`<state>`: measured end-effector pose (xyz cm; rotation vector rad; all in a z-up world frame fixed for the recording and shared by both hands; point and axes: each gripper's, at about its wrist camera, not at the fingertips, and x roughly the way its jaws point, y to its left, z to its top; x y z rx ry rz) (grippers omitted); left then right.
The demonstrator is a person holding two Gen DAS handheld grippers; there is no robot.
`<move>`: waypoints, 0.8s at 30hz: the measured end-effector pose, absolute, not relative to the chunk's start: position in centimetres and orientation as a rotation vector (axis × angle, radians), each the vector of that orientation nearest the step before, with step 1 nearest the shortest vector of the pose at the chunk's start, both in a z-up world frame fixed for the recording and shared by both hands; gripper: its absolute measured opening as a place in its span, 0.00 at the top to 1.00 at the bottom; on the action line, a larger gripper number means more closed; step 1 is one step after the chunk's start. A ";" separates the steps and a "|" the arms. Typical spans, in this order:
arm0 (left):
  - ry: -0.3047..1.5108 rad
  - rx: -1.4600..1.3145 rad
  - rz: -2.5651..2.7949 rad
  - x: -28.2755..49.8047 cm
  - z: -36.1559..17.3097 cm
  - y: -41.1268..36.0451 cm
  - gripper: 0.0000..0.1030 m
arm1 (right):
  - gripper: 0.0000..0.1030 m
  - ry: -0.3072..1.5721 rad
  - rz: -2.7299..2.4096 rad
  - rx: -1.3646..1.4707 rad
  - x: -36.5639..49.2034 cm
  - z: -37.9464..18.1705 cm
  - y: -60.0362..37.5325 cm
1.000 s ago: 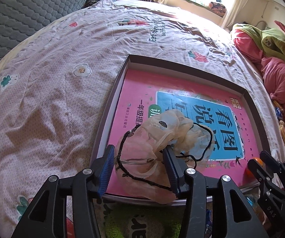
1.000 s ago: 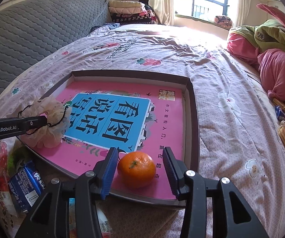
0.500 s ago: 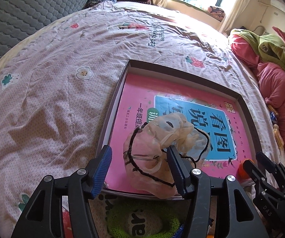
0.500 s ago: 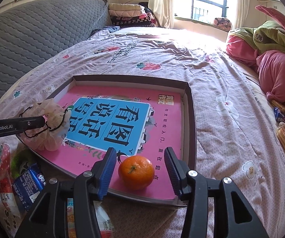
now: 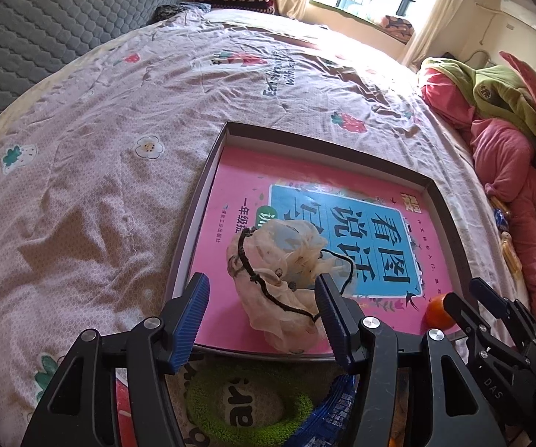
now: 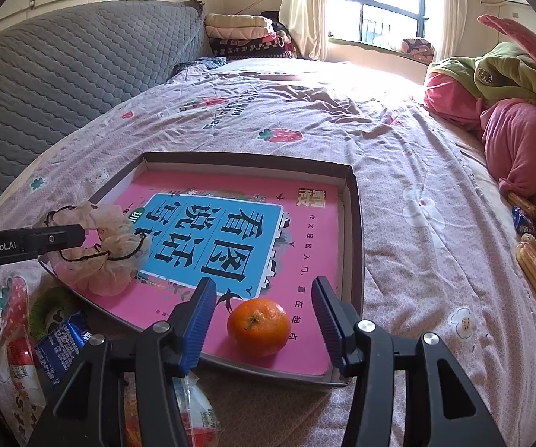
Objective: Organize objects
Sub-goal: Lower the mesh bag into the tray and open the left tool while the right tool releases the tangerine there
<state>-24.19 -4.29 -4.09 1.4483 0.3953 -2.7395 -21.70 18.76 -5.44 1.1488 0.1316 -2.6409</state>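
Both sets of blue-padded fingers stand released: the left gripper (image 5: 262, 300) is opening around a crumpled pale bag with a black cord (image 5: 281, 268), which lies at the tray's (image 6: 357, 231) near left corner, and the right gripper (image 6: 264, 311) flanks an orange (image 6: 259, 327) by the near right edge without touching. That tray (pink book inside) sits on a floral bedspread (image 6: 409, 171); snack packets (image 6: 57, 342) crowd its near edge.

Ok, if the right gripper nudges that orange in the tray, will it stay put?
Probably not. The orange is round and sits loose on the smooth pink book cover, so a nudge would likely roll it. The tray wall beside it should stop it. Its skin looks firm, so it would likely take a gentle squeeze.
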 end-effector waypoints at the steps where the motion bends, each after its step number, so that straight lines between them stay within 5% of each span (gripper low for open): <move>1: 0.400 1.443 -2.745 -24.2 -4.0 -4.3 0.38 | 0.48 0.128 -2.642 1.147 -21.7 -5.4 18.8; 24: 0.372 1.305 -2.843 -21.3 -0.4 -3.1 0.28 | 0.39 0.120 -2.682 1.041 -20.5 -3.1 19.3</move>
